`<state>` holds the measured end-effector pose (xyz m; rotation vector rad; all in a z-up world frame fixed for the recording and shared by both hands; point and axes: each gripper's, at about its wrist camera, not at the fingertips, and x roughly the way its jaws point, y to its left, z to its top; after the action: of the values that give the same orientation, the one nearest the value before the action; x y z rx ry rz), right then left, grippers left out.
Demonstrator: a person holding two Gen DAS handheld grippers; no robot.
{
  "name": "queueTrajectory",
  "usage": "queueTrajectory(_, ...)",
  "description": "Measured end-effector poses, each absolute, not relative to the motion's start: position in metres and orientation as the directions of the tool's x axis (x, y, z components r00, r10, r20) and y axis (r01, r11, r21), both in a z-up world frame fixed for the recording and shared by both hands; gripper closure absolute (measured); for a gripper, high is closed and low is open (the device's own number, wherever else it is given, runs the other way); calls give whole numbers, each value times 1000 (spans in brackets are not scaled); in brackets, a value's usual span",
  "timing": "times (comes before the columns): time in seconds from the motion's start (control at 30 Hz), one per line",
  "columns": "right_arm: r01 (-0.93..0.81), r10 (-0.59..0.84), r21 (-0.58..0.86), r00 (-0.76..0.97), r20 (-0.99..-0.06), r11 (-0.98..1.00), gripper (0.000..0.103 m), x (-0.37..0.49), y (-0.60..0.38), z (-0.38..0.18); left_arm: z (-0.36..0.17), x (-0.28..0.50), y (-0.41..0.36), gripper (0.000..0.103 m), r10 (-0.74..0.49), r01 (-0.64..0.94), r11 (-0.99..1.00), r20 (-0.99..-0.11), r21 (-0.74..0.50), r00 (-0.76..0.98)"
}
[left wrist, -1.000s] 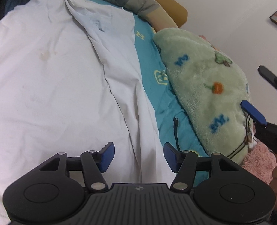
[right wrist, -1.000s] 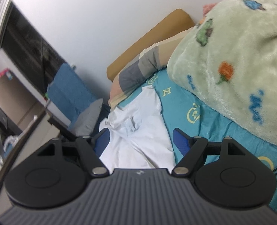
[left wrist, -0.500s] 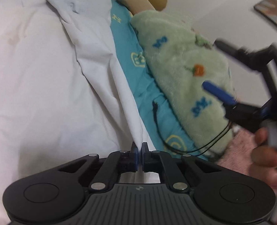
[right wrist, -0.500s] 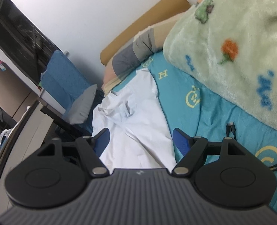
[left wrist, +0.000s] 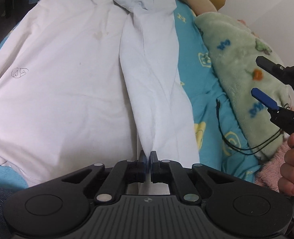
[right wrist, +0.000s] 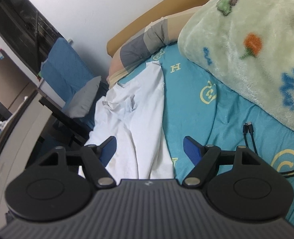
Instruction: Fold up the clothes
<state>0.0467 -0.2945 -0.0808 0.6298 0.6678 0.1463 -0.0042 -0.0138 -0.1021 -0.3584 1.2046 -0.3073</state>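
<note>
A white shirt lies spread on the teal bed sheet, its right side folded over into a long flap. My left gripper pinches the near end of that flap; its jaws are opening very slightly, but the pads still press on the cloth. My right gripper hovers open at the right, over the green blanket, held by a hand. In the right wrist view the right gripper stands wide open above the shirt's right edge, nothing between its fingers.
A green fleece blanket is heaped on the right of the bed. A black cable lies on the sheet beside it. A striped pillow rests at the head. A blue chair stands beyond the bed's left side.
My left gripper closed on the shirt's folded flap and drew back with it, so more of the shirt shows. The right gripper came lower and nearer the shirt's right edge, still open.
</note>
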Motion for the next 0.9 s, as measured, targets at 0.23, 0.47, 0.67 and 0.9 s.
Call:
queueTrajectory(0.23,86,326,595,769,-550,799,27,56,-296,-90,-102,5,-3,60,-377,17,917,-849,-399,369)
queueTrajectory(0.47,95,328,594,758,-563,799,27,58,-293,-97,-110,4,-23,82,-356,109,934,-860,-340,365)
queueTrajectory(0.67,94,306,562,759,-575,822,27,58,-290,-96,-87,-2,-6,100,-328,137,944,-870,-299,367)
queueTrajectory(0.9,86,285,515,749,-599,853,27,60,-281,-96,-96,1,18,98,-176,67,984,-930,-163,322)
